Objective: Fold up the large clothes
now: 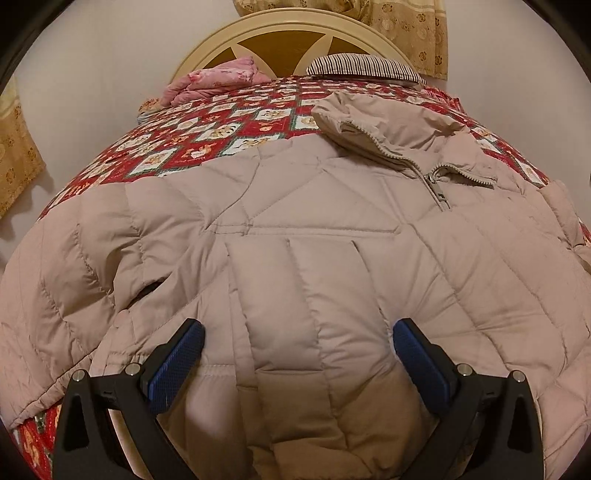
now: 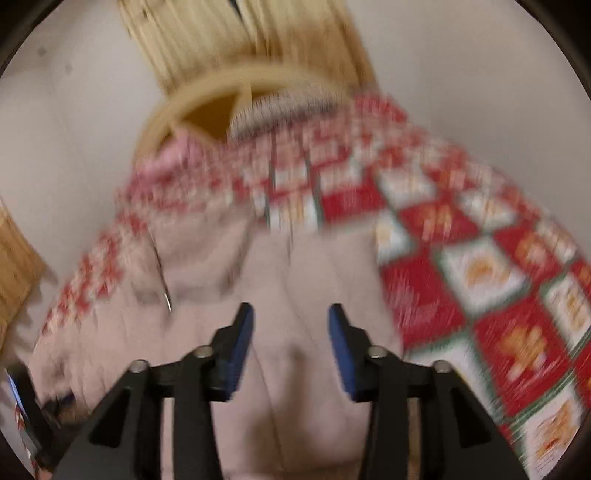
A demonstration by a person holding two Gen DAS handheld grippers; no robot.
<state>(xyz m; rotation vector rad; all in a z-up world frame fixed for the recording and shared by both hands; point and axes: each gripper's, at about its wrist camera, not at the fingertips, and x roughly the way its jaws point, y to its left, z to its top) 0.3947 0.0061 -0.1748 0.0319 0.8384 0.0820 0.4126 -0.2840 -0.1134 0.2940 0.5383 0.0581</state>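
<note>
A beige quilted down jacket (image 1: 314, 206) lies spread on the bed, zipped, with its zipper pull (image 1: 439, 192) and collar (image 1: 369, 122) at the far right. A sleeve is laid across the body toward me. My left gripper (image 1: 299, 350) is down at the jacket's near part, jaws wide, with a puffed fold of fabric between the blue pads (image 1: 177, 362). The right wrist view is blurred. There my right gripper (image 2: 291, 332) hovers over the jacket (image 2: 221, 258) near its right edge, jaws partly apart, and the fabric lies between them without the pads pressing on it.
A red patchwork quilt (image 1: 221, 133) covers the bed (image 2: 461, 266). At the head stand a cream headboard (image 1: 295, 37), pink bedding (image 1: 221, 79) and a striped pillow (image 1: 365, 66). A patterned curtain (image 1: 413, 26) hangs behind. Bare quilt lies right of the jacket.
</note>
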